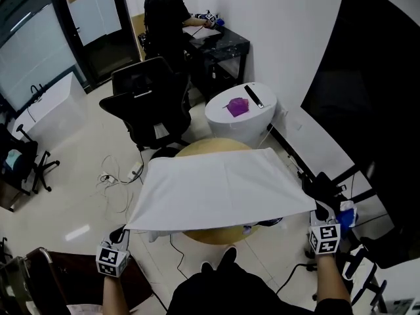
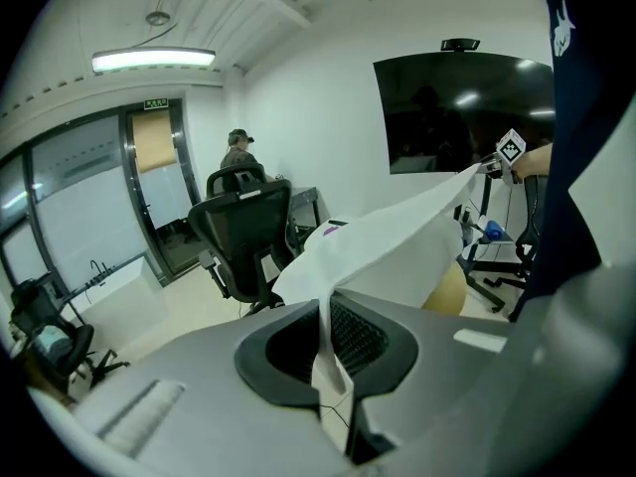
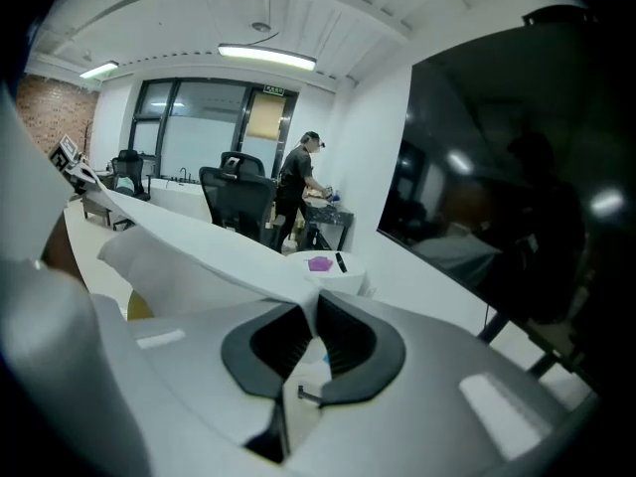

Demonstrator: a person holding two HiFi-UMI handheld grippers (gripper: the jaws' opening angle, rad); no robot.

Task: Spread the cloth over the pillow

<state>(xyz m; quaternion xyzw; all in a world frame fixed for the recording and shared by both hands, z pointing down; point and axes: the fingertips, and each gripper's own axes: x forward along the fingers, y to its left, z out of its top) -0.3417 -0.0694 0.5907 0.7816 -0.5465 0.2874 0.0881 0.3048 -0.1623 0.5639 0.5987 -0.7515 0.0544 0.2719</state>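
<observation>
A white cloth (image 1: 216, 189) hangs stretched flat between my two grippers, above a round tan pillow (image 1: 216, 236) whose edges show at the cloth's far and near sides. My left gripper (image 1: 122, 233) is shut on the cloth's near left corner, my right gripper (image 1: 314, 192) on its near right corner. In the left gripper view the cloth (image 2: 397, 237) runs out from the shut jaws of the gripper (image 2: 333, 366) toward the other hand, with the pillow (image 2: 452, 286) below. The right gripper view shows the cloth (image 3: 199, 246) pinched in that gripper (image 3: 306, 336).
A white round stool (image 1: 239, 113) with a purple item stands just beyond the pillow. A black office chair (image 1: 147, 104) is at the far left, with cables (image 1: 115, 176) on the floor. A person (image 1: 164, 18) stands at a desk. A dark screen (image 1: 380, 77) and stand legs (image 1: 354, 182) are at right.
</observation>
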